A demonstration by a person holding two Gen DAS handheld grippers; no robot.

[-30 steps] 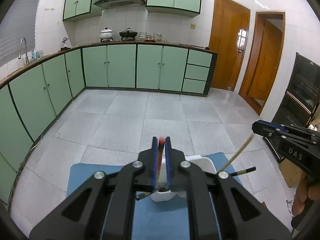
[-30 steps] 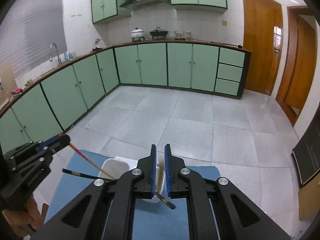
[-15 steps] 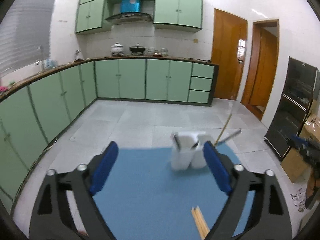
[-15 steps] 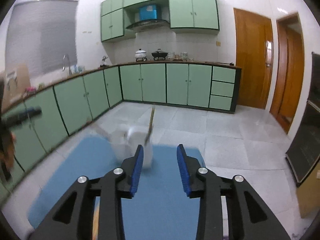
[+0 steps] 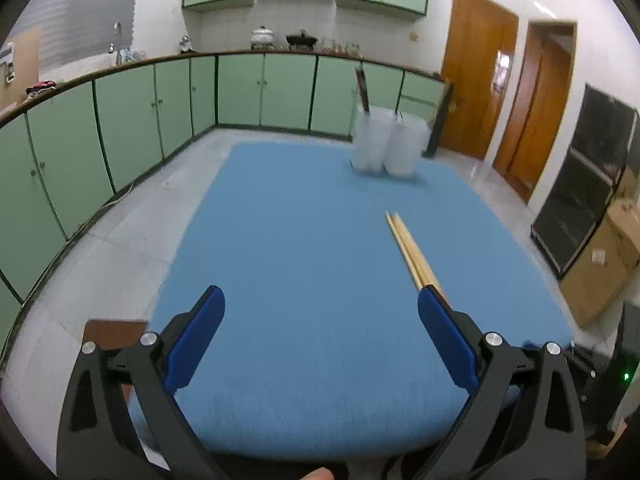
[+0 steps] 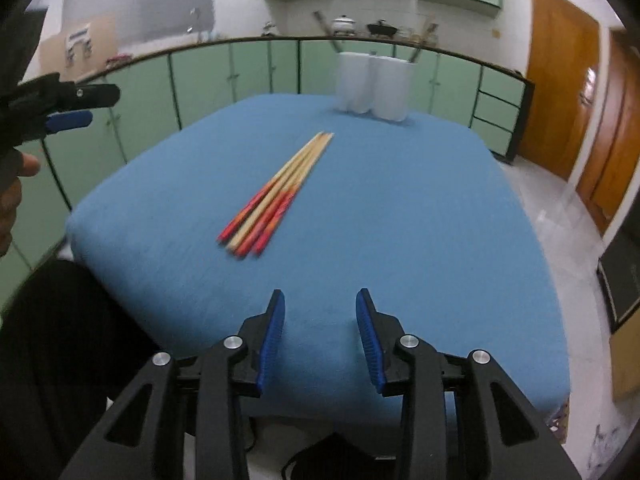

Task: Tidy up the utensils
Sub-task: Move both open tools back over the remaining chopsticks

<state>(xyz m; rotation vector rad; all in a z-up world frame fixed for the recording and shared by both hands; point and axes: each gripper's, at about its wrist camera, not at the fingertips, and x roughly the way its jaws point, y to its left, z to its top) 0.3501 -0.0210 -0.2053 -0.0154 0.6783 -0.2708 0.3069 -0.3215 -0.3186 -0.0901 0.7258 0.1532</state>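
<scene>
The kitchen is wide: green cabinets, grey tiled floor, wooden doors. A blue-covered bench fills the foreground. At its far edge stands a white holder (a few utensils already upright in it). A bundle of chopsticks lies mid-bench, well apart from the holder. Judging by this, a fresh pickup is due. Left tongs gape wide, empty; right tongs are partly open, empty, and would need lowering over the chopsticks.
</scene>
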